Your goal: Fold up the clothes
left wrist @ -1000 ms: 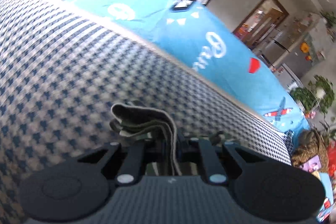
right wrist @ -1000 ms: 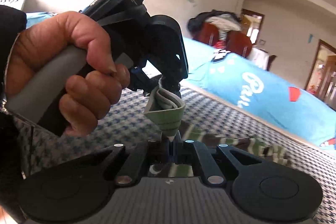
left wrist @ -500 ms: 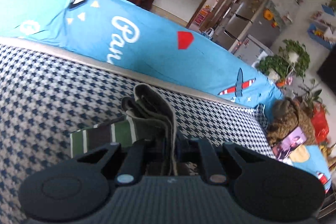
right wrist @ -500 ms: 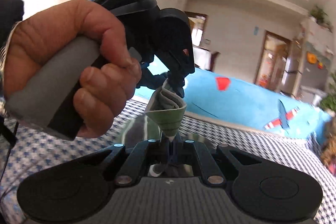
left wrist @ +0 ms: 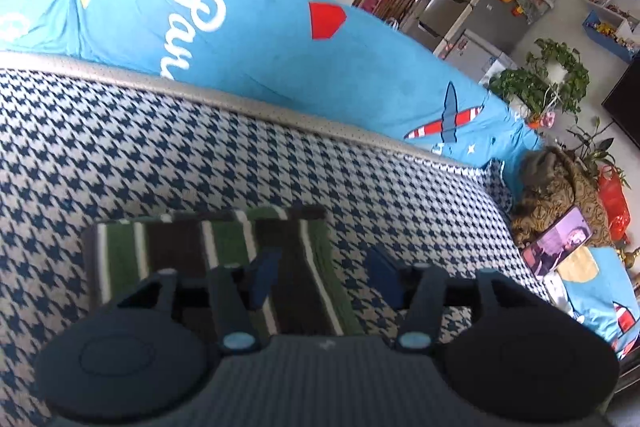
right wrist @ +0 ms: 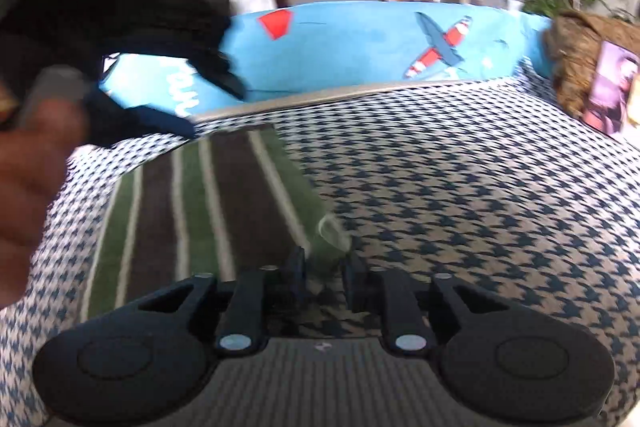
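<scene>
A folded garment with green, brown and white stripes (left wrist: 208,255) lies flat on the houndstooth cover (left wrist: 160,155). My left gripper (left wrist: 324,275) hangs just above the garment's right edge, open and empty, its left finger (left wrist: 264,275) over the stripes. In the right wrist view the same garment (right wrist: 192,211) stretches away to the left. My right gripper (right wrist: 325,269) is slightly open at its near right corner, and a green fold of that corner (right wrist: 332,243) stands between the fingers. The left gripper (right wrist: 132,27) shows blurred at top left, held by a hand (right wrist: 28,179).
A blue sheet with white lettering and plane prints (left wrist: 280,39) covers the raised back beyond the houndstooth surface. To the right are a patterned cushion and a picture (left wrist: 560,243), potted plants (left wrist: 540,83) and a fridge (left wrist: 472,7). The cover's right side lies bare.
Both grippers held the bunched garment in the air, close together. It now lies flat on the cover; the left gripper has opened and let go, and the right jaws have parted.
</scene>
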`<state>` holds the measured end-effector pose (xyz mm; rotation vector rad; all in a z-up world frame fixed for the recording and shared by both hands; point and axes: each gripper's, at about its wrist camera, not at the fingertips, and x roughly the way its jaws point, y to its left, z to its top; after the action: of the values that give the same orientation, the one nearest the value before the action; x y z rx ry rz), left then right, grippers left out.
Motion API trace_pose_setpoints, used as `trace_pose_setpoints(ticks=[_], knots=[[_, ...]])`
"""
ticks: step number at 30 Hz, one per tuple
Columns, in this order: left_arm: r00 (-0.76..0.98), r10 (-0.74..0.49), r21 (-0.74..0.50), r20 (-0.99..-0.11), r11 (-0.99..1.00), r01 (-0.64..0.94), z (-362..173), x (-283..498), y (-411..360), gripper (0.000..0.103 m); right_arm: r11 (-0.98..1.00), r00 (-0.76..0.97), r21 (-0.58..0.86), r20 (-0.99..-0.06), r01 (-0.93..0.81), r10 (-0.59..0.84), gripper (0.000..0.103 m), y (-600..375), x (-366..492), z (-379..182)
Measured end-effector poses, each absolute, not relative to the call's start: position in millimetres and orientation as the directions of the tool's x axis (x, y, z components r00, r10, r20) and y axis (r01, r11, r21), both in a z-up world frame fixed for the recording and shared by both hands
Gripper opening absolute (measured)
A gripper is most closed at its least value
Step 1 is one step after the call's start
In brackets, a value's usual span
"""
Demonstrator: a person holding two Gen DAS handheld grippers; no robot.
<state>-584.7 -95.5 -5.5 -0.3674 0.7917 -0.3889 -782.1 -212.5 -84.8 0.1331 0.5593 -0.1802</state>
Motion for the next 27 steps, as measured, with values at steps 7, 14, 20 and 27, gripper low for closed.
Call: trace_pose_setpoints(ticks=[7, 14, 20, 27], knots=[[0.661, -0.384, -0.4, -0.645, 0.906, 0.136, 2.2, -600.1, -57.5, 0.056, 0.956, 0.836, 0.128, -0.525, 0.265, -0.161, 0.025, -223.8, -779.1, -72.2], [0.676, -0.296, -0.346, -0.675, 0.936, 0.064, 2.0, -612.3, -16.2, 0.065, 0.97, 0.859, 0.145, -0.503, 0.197, -0.099, 0.028, -217.3, -767.9, -61.9], [0.663, -0.274, -0.341, -0.696, 0.94, 0.031, -11.8, -609.6, 0.7, 0.066, 0.985, 0.867, 0.137, -0.498, 0.105, -0.023, 0.035, -212.4, -747.6, -62.0], [0.622, -0.282, -0.306, -0.73, 0.949, 0.072, -42.0, -614.7, -14.6, 0.068, 0.991, 0.834, 0.095, -0.551, 0.096, -0.028, 0.038, -207.6, -735.5, -76.1]])
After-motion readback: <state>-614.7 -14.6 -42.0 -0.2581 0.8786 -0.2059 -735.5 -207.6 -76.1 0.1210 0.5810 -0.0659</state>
